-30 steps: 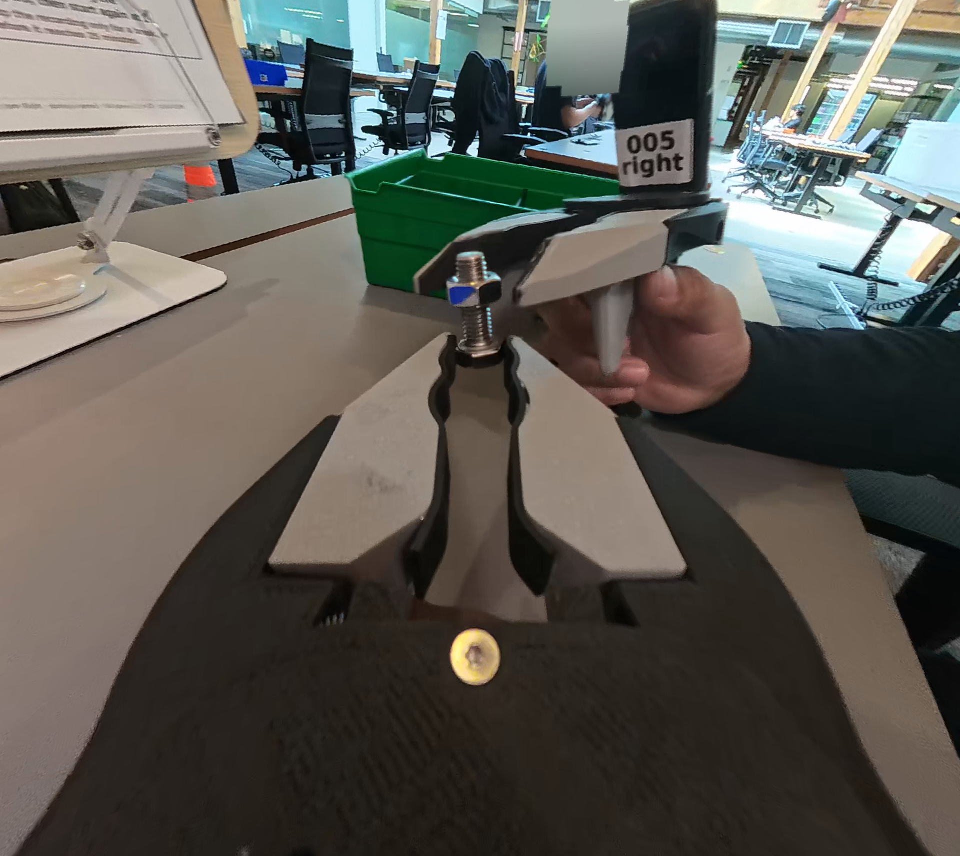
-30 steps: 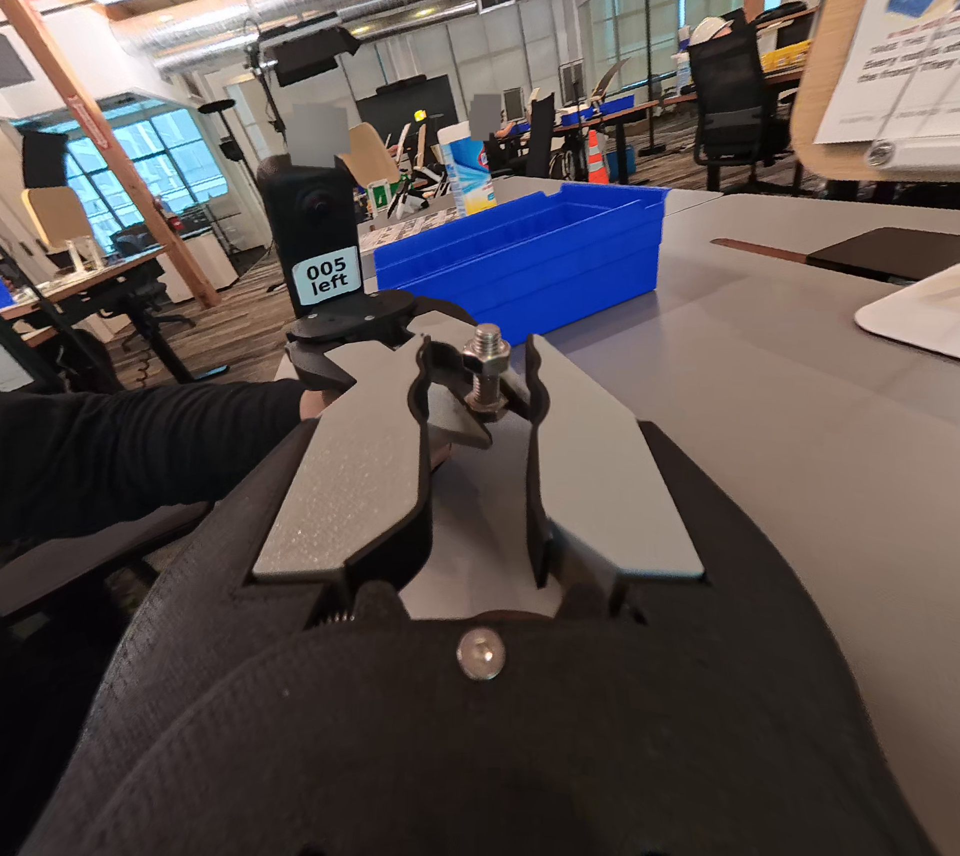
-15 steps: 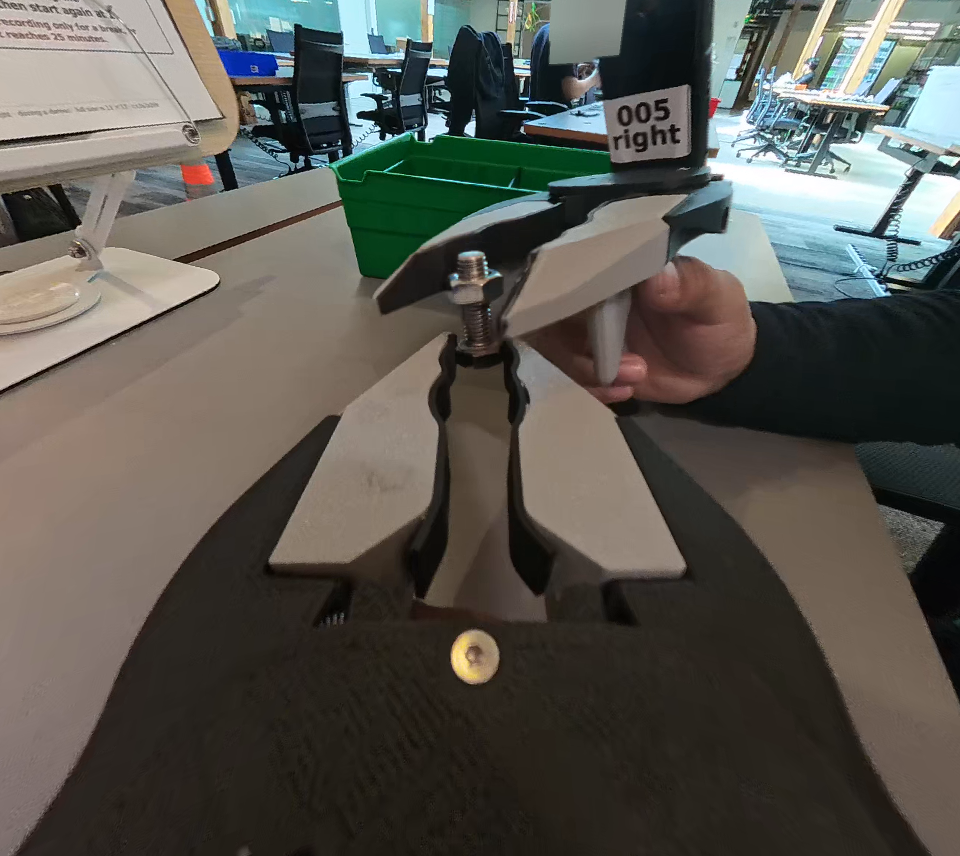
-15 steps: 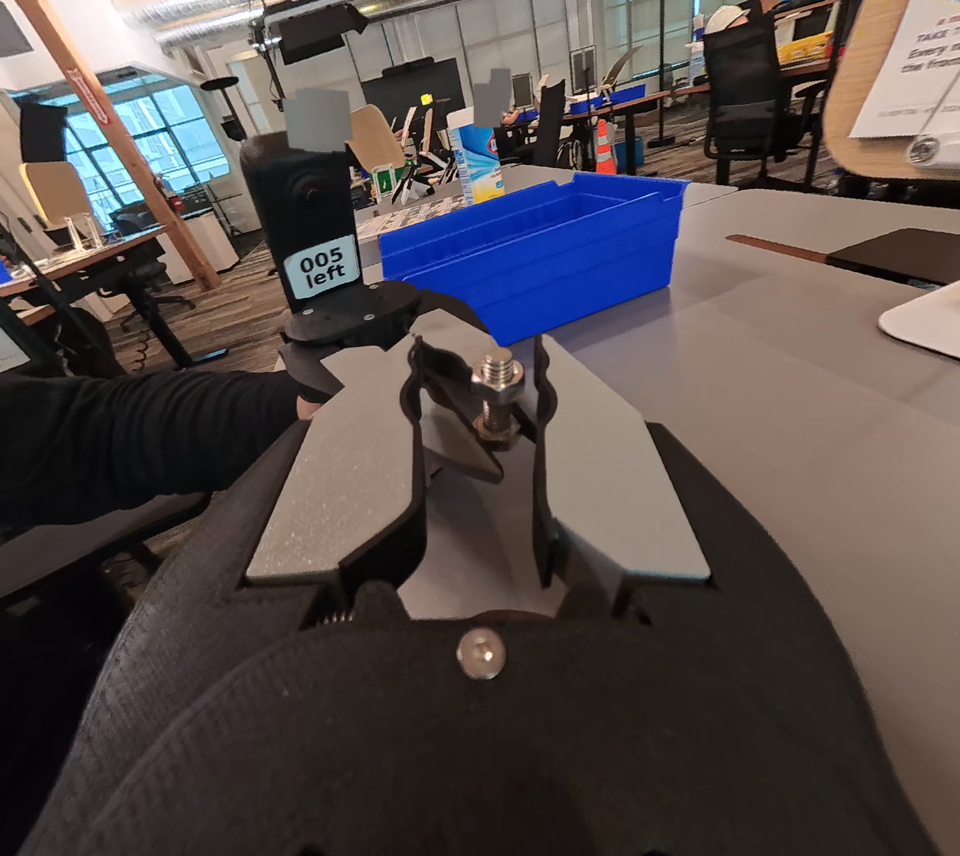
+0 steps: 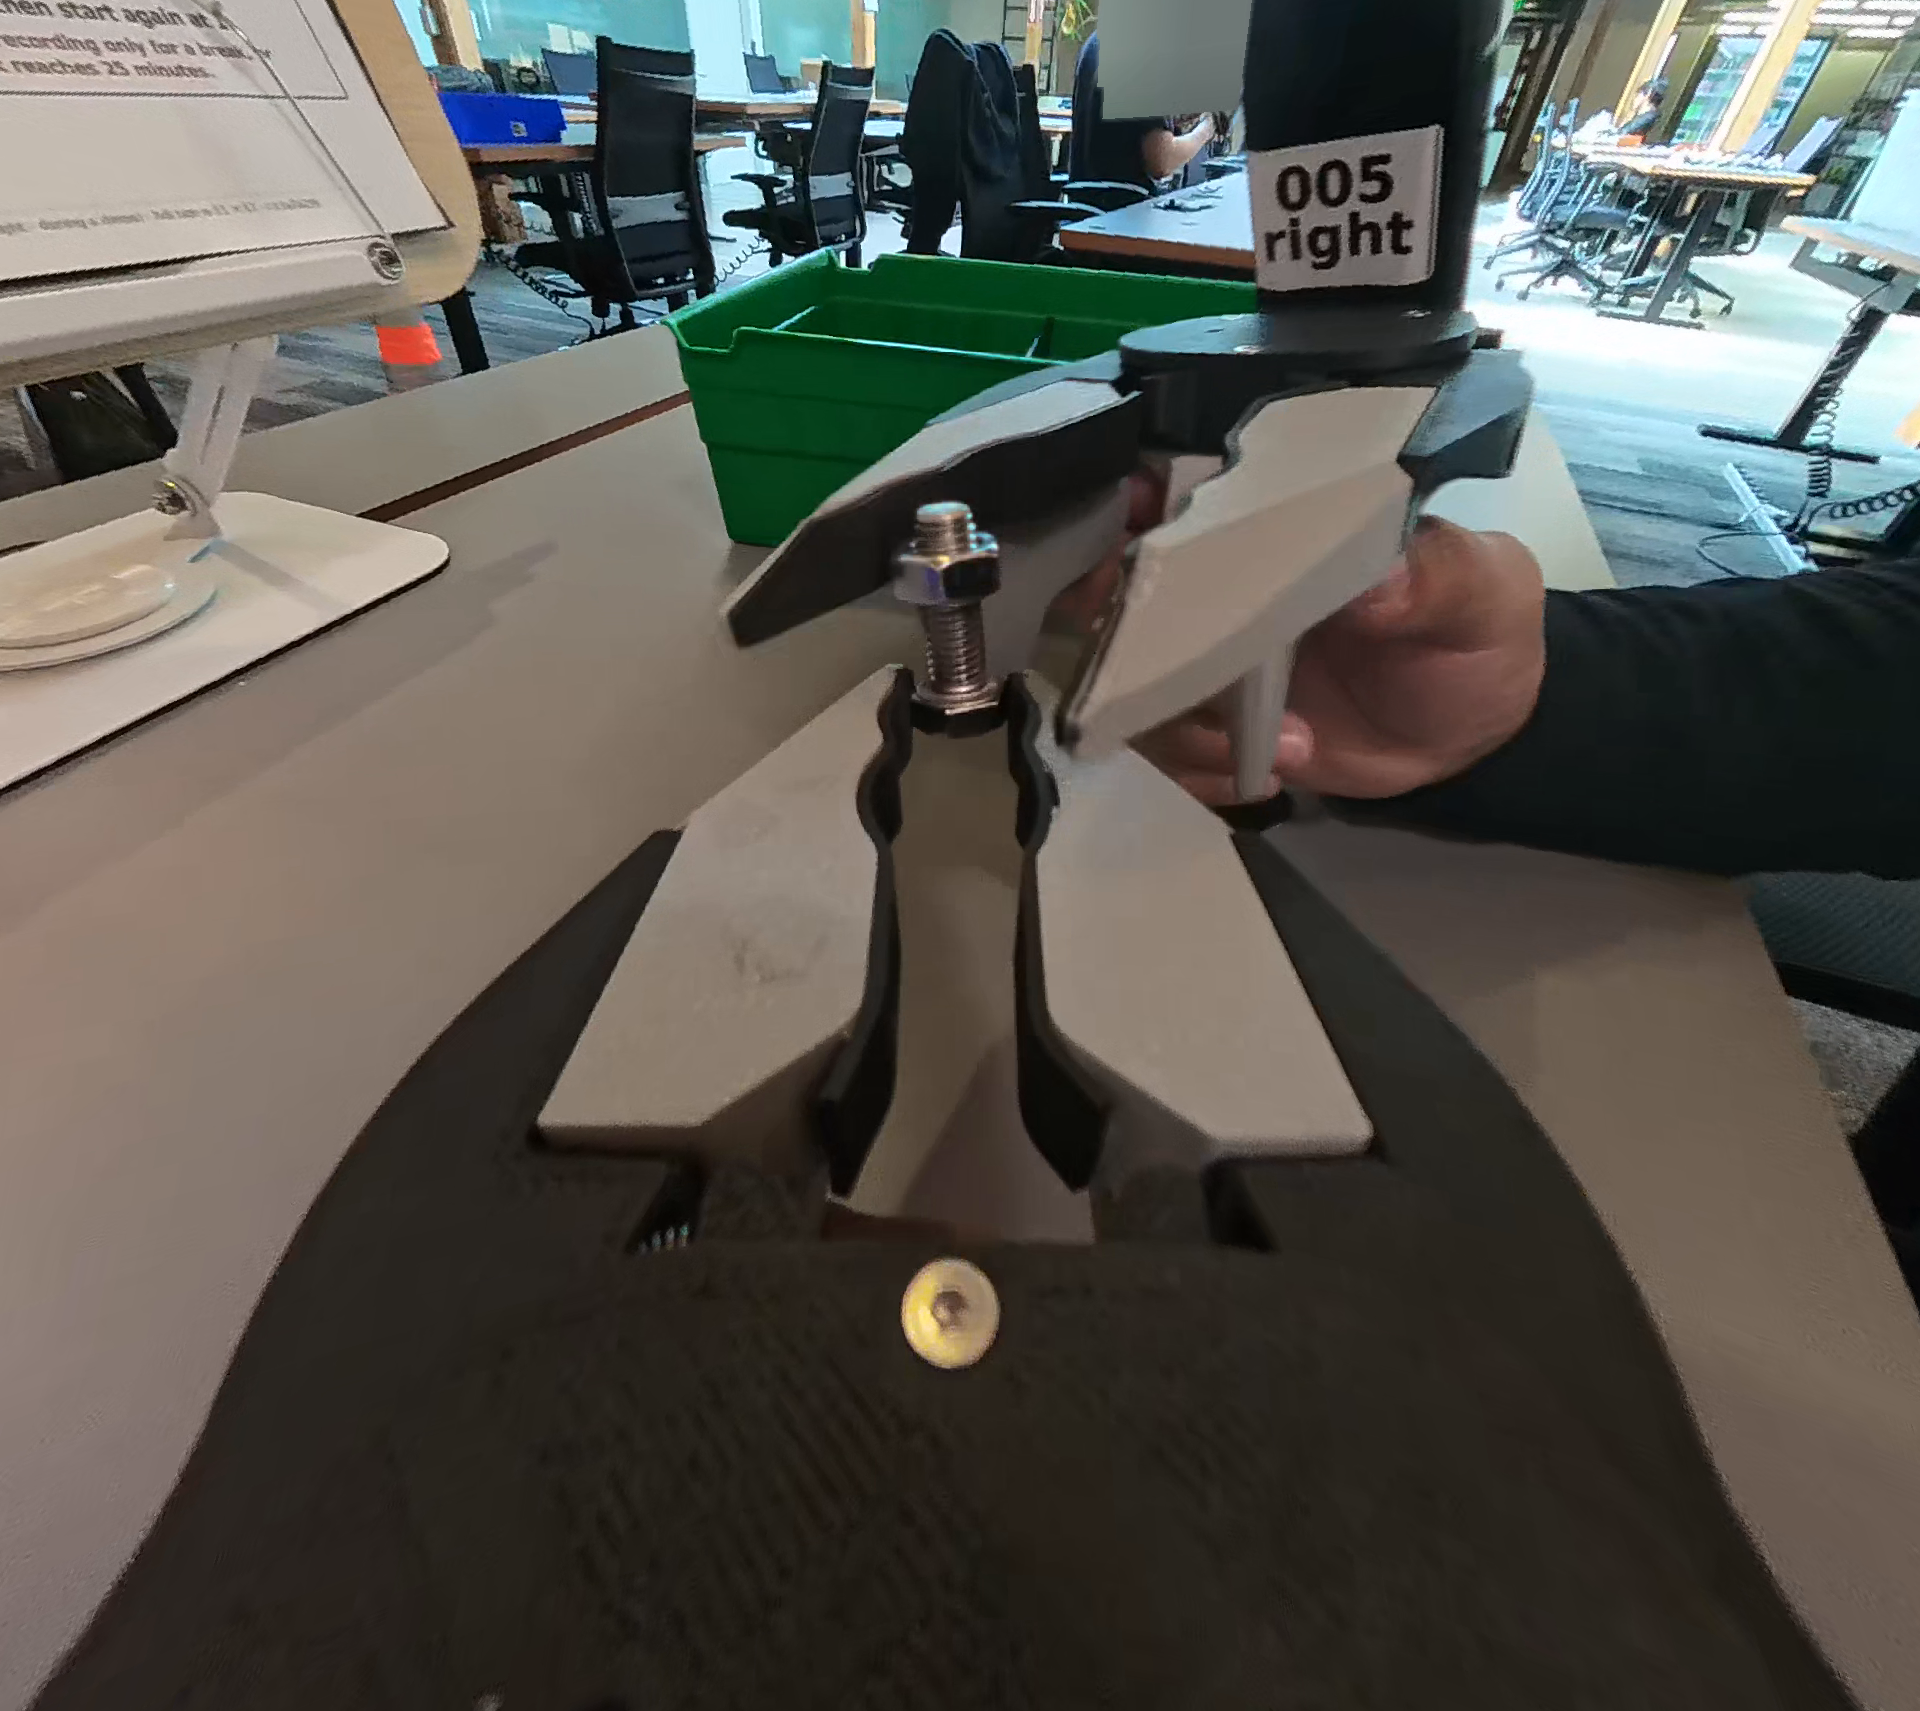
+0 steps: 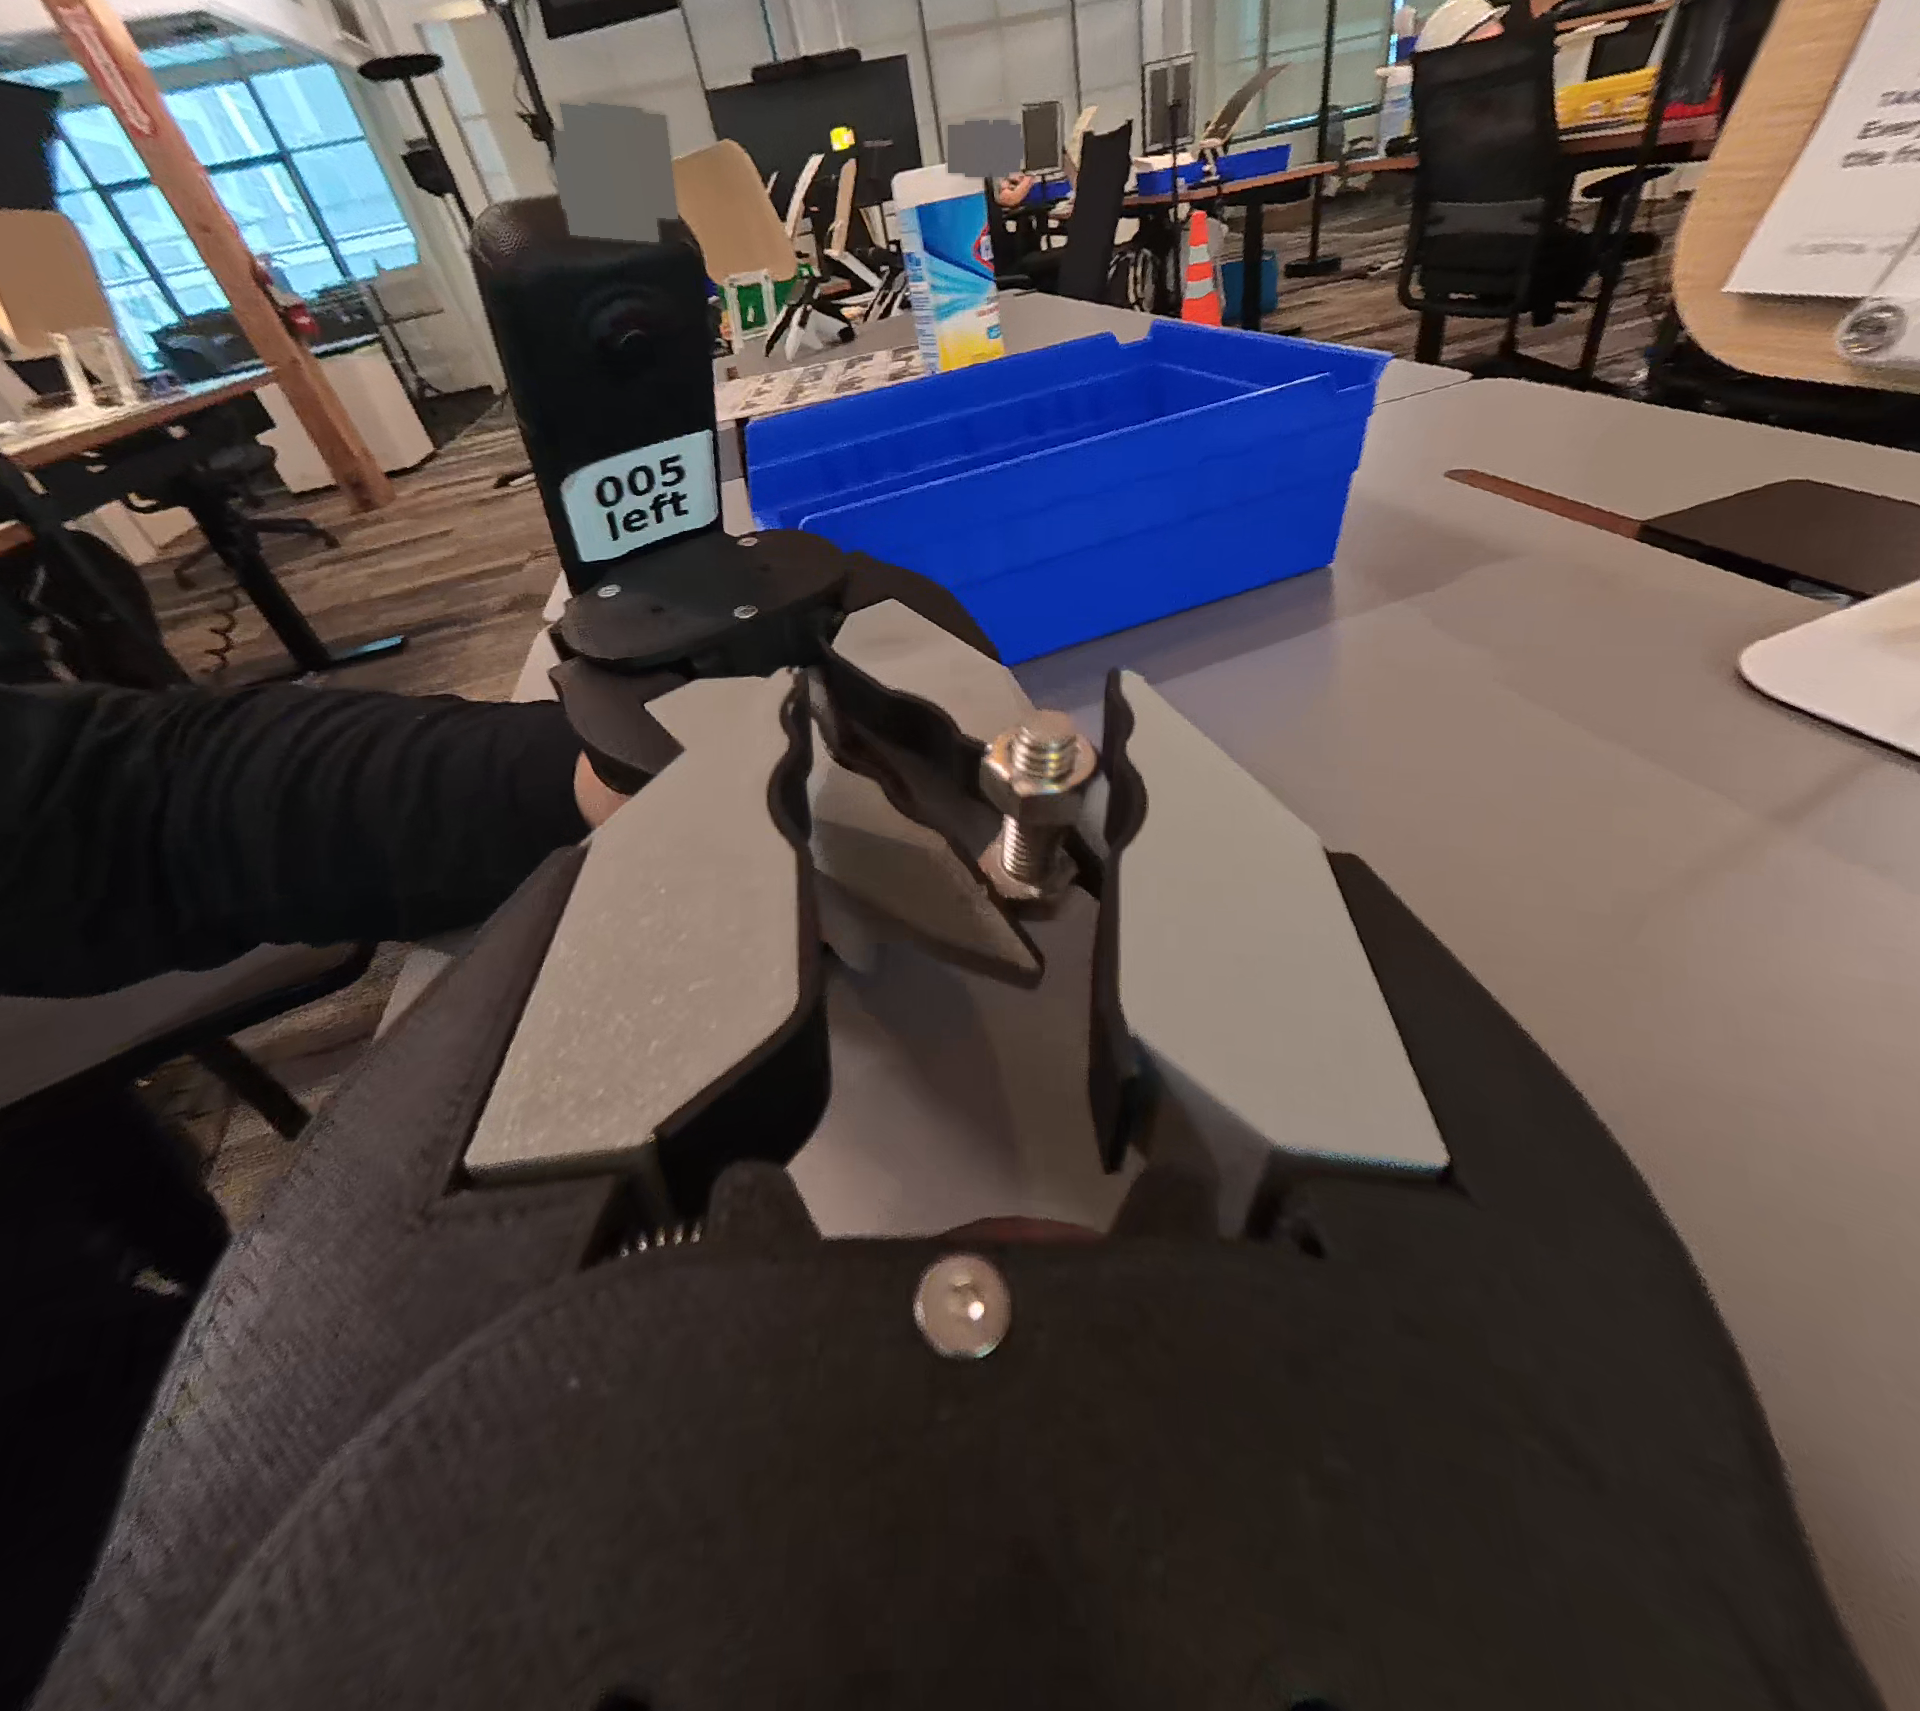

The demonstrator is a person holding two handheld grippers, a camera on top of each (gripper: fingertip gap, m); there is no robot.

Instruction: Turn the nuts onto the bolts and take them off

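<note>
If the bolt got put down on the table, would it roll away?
Probably a little. The bolt has a round threaded shank, so on its side it would likely roll, though the six-sided nut near its top should stop it soon. It is shiny metal, so likely stiff and heavy for its size.

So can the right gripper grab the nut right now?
Probably yes. The right gripper is open, and the nut sits between its fingers by the right one, high on the bolt. The left gripper grips only the bolt's head below, so nothing blocks it.
</note>
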